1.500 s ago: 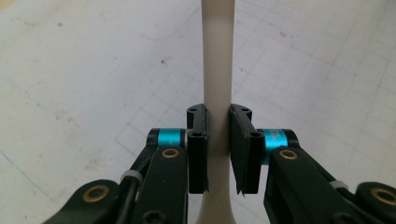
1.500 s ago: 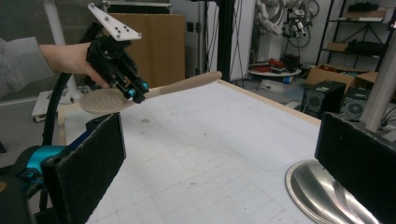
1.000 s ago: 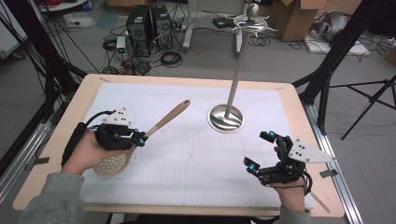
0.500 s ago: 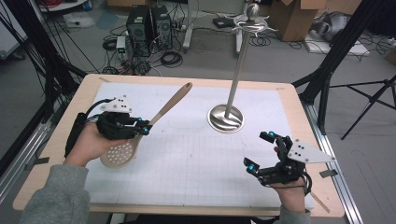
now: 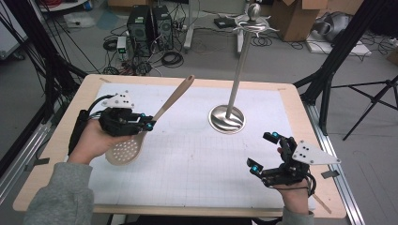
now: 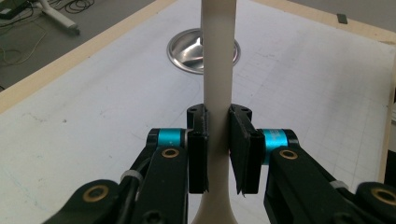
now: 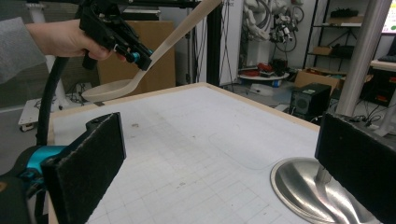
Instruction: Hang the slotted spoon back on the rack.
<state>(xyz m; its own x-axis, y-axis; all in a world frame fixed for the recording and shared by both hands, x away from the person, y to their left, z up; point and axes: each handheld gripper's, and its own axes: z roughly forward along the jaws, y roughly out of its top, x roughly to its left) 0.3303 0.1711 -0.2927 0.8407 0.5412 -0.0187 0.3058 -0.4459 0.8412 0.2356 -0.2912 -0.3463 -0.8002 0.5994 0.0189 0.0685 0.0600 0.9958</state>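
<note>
My table (image 5: 61, 154) has a pale wooden rim and a white gridded mat (image 5: 197, 154). Beyond its far edge, on the grey floor (image 5: 281, 61), stand two black computer towers (image 5: 150, 23) amid tangled cables (image 5: 171, 58). Cardboard boxes (image 5: 300, 18) sit far right, a black tripod (image 5: 375, 93) at right.

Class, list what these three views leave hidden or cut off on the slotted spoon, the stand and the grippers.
- Slotted spoon: in the left gripper view the bowl is cut off by the bottom edge; the left gripper covers part of the handle.
- Stand: its top is cut off in the right gripper view.
- Right gripper: the hand hides its grip in the high view.
</note>
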